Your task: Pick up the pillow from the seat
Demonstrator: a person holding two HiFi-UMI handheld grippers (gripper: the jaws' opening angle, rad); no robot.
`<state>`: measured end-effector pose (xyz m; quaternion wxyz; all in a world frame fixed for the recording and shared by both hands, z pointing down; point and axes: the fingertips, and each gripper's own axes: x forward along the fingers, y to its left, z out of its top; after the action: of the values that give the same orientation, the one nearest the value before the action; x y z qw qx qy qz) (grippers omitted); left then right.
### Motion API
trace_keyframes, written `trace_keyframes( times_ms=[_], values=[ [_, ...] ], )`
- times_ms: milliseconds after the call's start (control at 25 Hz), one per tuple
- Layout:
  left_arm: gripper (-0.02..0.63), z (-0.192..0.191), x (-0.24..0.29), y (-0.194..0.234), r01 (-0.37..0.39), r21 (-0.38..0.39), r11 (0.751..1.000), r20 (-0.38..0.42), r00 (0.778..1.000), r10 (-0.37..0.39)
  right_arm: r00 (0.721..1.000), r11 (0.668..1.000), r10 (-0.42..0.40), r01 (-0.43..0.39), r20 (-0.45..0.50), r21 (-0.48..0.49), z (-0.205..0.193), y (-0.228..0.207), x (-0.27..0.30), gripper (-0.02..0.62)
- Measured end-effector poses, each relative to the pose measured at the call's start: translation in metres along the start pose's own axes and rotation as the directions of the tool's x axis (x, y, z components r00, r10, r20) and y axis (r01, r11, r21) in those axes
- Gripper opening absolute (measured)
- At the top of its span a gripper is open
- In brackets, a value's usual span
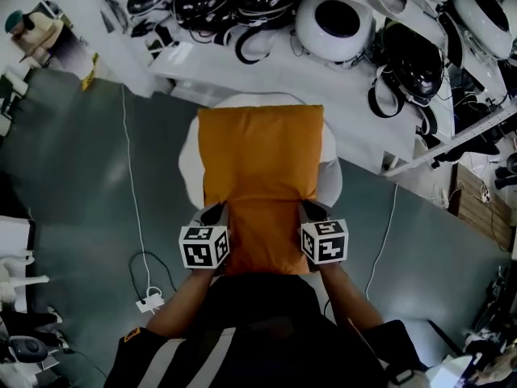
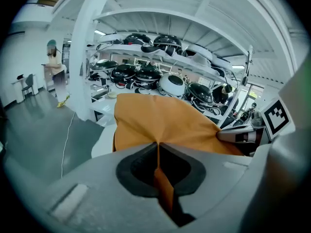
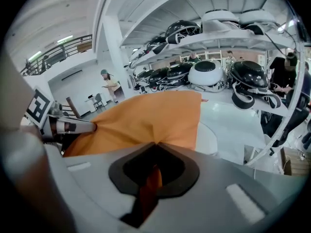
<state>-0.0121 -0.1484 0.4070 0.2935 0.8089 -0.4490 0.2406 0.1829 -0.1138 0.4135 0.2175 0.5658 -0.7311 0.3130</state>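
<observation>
An orange pillow (image 1: 260, 183) hangs lifted over the white round seat (image 1: 191, 158) in the head view. My left gripper (image 1: 216, 213) is shut on the pillow's left edge, and my right gripper (image 1: 308, 211) is shut on its right edge. In the left gripper view the orange pillow (image 2: 160, 123) is pinched in my left gripper (image 2: 158, 144), with fabric showing through the closed jaws. In the right gripper view the pillow (image 3: 146, 120) is likewise pinched in my right gripper (image 3: 154, 145). The seat (image 3: 214, 137) shows white beyond the cloth.
A white shelf rack (image 1: 266, 63) with several black and white helmets (image 1: 338, 24) stands just beyond the seat. A white cable (image 1: 133, 217) and power strip (image 1: 149, 301) lie on the grey floor at left. A person (image 1: 28, 31) stands far left.
</observation>
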Motion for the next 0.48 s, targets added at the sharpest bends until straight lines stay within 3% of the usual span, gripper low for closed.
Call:
trace_keyframes(
  times_ms=[480],
  values=[
    [0.005, -0.031, -0.099, 0.04, 0.004, -0.004, 1.0, 0.074, 0.997, -0.004, 1.0, 0.999, 0.01, -0.008, 0.03, -0.037, -0.02, 0.098, -0.041, 0.012]
  ],
)
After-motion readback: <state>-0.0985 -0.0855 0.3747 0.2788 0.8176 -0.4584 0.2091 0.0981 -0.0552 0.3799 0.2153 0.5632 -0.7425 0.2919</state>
